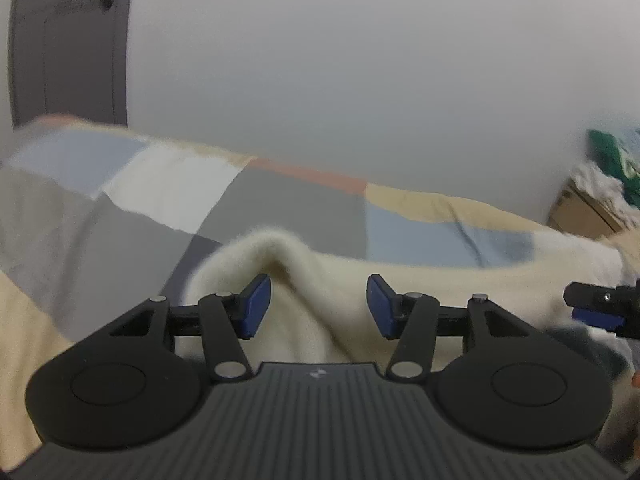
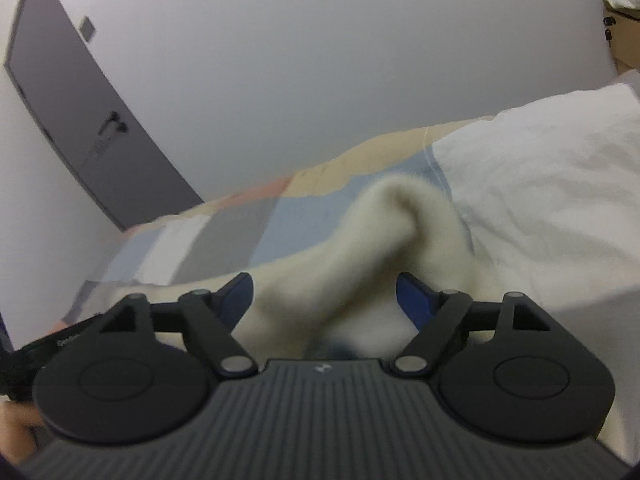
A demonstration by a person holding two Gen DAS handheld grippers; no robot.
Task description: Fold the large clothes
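Observation:
A cream fuzzy garment [image 1: 304, 280] lies bunched on a bed with a patchwork cover [image 1: 280, 200]. My left gripper [image 1: 318, 306] is open, its blue pads [image 1: 256, 304] on either side of a raised fold of the garment, not closed on it. In the right wrist view the same cream garment [image 2: 360, 248] rises in a hump between the fingers of my right gripper [image 2: 324, 300], which is also open. The right gripper's tip shows at the right edge of the left wrist view [image 1: 600, 308]. The images are motion-blurred.
A white pillow or sheet [image 2: 540, 208] lies to the right on the bed. A grey door [image 2: 80, 112] stands at the left by the white wall. A cardboard box [image 1: 580, 208] with clothes on it stands at the far right.

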